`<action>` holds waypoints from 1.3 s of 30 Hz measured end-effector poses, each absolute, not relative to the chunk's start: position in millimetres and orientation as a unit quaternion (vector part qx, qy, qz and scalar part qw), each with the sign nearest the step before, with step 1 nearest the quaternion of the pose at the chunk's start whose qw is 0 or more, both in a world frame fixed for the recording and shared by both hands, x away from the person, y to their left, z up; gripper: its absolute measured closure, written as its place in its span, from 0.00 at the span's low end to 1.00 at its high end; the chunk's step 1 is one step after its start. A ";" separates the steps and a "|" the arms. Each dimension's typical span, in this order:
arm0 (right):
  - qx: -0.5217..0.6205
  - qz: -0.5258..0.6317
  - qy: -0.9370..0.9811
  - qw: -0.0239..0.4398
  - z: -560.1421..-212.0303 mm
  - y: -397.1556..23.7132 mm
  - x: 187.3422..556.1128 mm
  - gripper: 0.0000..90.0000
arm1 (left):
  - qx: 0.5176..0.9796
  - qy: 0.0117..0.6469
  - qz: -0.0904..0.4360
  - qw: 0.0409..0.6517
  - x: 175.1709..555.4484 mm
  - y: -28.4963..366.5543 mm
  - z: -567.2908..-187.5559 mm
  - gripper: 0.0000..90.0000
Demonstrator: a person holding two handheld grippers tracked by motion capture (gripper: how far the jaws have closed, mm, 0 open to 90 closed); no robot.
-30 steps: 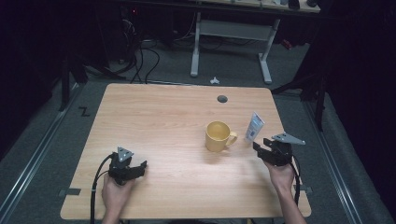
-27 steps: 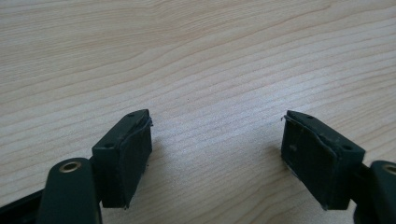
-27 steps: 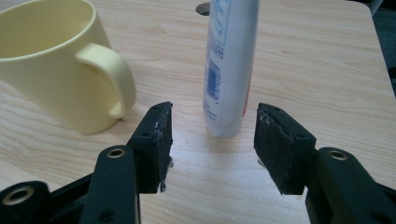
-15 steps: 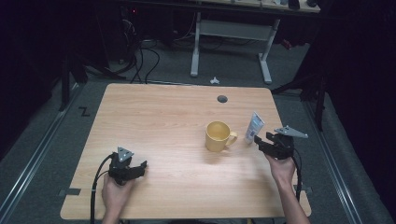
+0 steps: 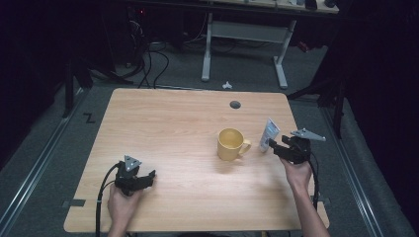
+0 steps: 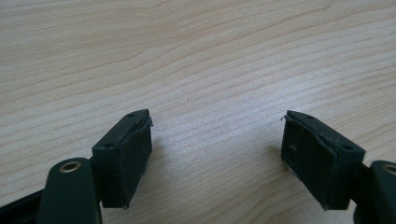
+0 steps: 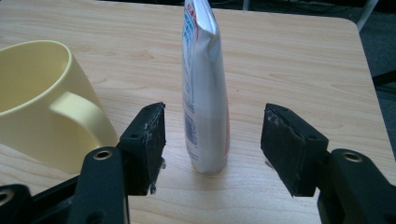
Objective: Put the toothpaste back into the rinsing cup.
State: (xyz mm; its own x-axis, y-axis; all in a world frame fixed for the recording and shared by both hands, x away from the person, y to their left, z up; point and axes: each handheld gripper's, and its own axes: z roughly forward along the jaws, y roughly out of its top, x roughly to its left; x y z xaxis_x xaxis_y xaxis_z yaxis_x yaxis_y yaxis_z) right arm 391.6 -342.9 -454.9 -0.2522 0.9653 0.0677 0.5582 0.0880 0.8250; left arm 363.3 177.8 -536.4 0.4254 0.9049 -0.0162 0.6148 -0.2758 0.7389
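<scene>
The tube (image 7: pixel 205 93) stands upright between the right gripper's (image 7: pixel 212 135) jaws, which have just been opening and are clear of it, beside the mug (image 7: pixel 42 102)

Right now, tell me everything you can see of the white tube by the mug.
The white tube looks like soft plastic, with blue print and a barcode on its side. It stands upright on its cap end, crimped end up, on the wooden table, just right of the yellow mug and apart from it. It stands between the open right tongs, whose pads do not touch it.
</scene>
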 end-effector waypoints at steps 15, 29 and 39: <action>0.549 0.397 0.691 0.254 -443.3 -336.5 412.7 0.41 | 0.771 0.492 0.210 0.345 363.2 177.8 -536.3 0.27; 0.552 0.382 0.695 0.257 -447.0 -331.5 429.4 0.50 | 0.771 0.492 0.210 0.345 363.2 177.8 -536.4 0.27; 0.549 0.383 0.697 0.255 -451.9 -332.1 433.9 0.63 | 0.771 0.492 0.210 0.345 363.2 177.8 -536.4 0.27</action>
State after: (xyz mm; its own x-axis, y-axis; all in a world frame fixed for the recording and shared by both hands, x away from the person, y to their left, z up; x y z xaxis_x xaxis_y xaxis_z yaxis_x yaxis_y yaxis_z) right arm 433.9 -332.1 -451.9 -0.2656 0.9619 0.0646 0.5705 0.1028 0.8148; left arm 363.2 177.8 -536.4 0.4267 0.9042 -0.0162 0.6142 -0.2766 0.7391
